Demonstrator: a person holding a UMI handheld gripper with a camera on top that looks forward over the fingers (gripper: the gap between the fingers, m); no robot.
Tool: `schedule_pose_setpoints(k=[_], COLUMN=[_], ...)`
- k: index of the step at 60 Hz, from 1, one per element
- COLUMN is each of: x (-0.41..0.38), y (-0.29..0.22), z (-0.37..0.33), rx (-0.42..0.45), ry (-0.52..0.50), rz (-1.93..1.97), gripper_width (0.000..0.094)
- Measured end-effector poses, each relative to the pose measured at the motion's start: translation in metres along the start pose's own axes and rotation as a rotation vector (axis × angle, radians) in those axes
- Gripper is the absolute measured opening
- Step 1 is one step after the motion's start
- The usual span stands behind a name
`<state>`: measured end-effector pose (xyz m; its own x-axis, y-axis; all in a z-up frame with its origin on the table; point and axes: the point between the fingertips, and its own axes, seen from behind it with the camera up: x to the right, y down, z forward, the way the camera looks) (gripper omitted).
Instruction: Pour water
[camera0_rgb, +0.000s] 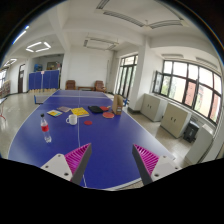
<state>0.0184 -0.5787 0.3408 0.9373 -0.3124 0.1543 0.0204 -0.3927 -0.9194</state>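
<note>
The bottle (45, 129), clear with a red cap, stands upright on the blue table (100, 150), well ahead of the gripper (111, 160) and off toward its left finger. Near it, farther along the table, stands a white cup (72, 118), the likely receiver for the water, though at this range that is a guess. Beyond the cup lie a yellow sheet (79, 111), a dark flat item (97, 108) and a small red disc (88, 123); a brown object (117, 102) stands at the far end. The 2 fingers (76, 158) are spread wide with nothing between their pink pads, held above the near table edge. This placement suggests an approach not yet begun: the bottle must first be reached and grasped.
</note>
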Motion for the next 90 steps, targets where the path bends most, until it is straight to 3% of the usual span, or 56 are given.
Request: schedule_pose_setpoints(k=[15, 23, 24, 35, 51, 64, 71, 78, 90], x=[-0.021, -0.064, -0.083, -0.216, -0.414, -0.505, -0.523, -0.529, -0.535], y=[0.034, 0.084, 0.106, 0.159, 0.115, 0.064, 0.049, 0.043, 0.033], z=[0.009, 0.026, 0.032, 0.071, 0.184, 0.29, 0.331, 0.349, 0.353], rx=[-0.045, -0.07, -0.072, -0.121, -0.031, 0.078, 0.122, 0.154, 0.196], ry=[-0.02, -0.069, -0.078, -0.223, -0.397, -0.416, -0.393, -0.387, -0.449], rz=[-0.024, -0.058, -0.061, -0.037, 0.009, 0.02, 0.017, 0.015, 0.042], gripper_width=[0.0847, 0.0848, 0.0848, 0.0852, 0.0852, 0.0846, 0.0768, 0.0518, 0.0363])
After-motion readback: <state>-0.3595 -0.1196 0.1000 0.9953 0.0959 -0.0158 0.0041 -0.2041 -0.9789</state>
